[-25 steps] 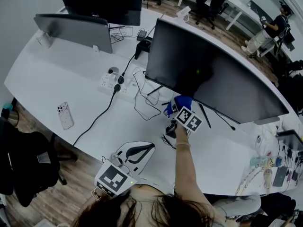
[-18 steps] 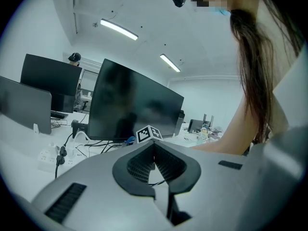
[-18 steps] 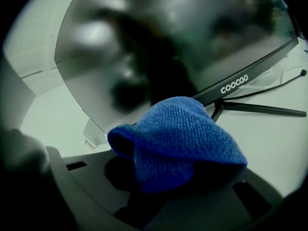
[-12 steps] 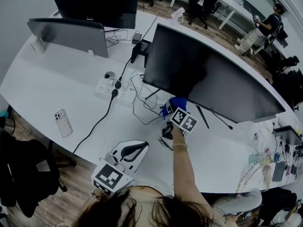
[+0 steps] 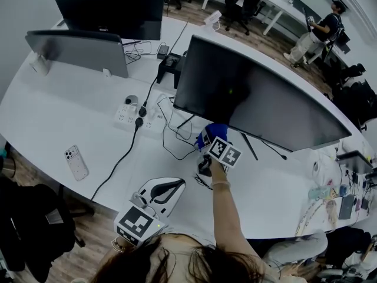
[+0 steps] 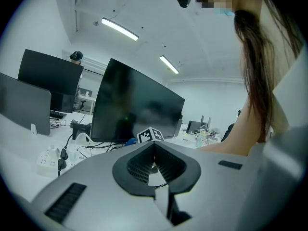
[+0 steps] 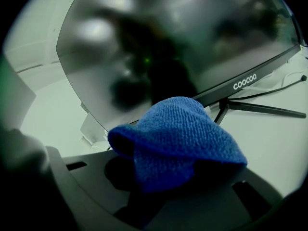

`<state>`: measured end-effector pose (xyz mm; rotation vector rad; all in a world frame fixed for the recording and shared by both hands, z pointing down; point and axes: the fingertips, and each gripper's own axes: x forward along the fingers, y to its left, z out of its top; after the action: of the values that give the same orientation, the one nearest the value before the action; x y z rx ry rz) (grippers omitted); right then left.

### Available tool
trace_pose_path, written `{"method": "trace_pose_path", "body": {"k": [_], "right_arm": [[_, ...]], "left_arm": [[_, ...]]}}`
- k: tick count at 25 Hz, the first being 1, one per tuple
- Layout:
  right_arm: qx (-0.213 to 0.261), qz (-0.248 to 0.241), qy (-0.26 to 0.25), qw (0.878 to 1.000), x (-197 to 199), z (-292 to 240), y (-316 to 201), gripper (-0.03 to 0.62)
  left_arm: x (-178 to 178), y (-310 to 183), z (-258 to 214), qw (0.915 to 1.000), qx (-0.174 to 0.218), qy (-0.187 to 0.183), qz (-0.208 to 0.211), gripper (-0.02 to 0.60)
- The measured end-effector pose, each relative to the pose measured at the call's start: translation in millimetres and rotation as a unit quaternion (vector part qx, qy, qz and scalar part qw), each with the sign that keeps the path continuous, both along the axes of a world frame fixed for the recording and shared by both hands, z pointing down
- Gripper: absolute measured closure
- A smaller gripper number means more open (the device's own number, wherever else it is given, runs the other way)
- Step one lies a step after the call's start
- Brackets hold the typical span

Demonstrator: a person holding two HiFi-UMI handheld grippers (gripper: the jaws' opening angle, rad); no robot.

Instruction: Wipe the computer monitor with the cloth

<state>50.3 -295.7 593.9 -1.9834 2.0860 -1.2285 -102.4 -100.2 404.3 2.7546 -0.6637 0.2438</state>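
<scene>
The wide curved monitor stands mid-desk with a dark screen; it also fills the right gripper view and shows in the left gripper view. My right gripper is shut on a bunched blue cloth, held at the screen's lower edge left of the stand. In its own view the cloth covers the right gripper just below the bezel; I cannot tell whether it touches. My left gripper hangs near the desk's front edge, its jaws shut on nothing.
Two more monitors stand at the back left. A power strip with black cables lies left of the stand, and a phone nearer the front. A black chair sits bottom left. Small clutter lines the right end.
The head view has drifted. The right gripper with the cloth has shifted slightly left along the monitor's lower edge. The left gripper has stayed put.
</scene>
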Motion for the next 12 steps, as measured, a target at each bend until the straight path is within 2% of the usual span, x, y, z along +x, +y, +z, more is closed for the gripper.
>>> {"method": "trace_pose_path", "body": {"k": [12], "right_arm": [[0.007,0.006,-0.001,1.0,-22,0,-10,0.497]], "left_arm": [[-22,-8,3,0.9999,0.003,-0.005,0.014,0.572]]}}
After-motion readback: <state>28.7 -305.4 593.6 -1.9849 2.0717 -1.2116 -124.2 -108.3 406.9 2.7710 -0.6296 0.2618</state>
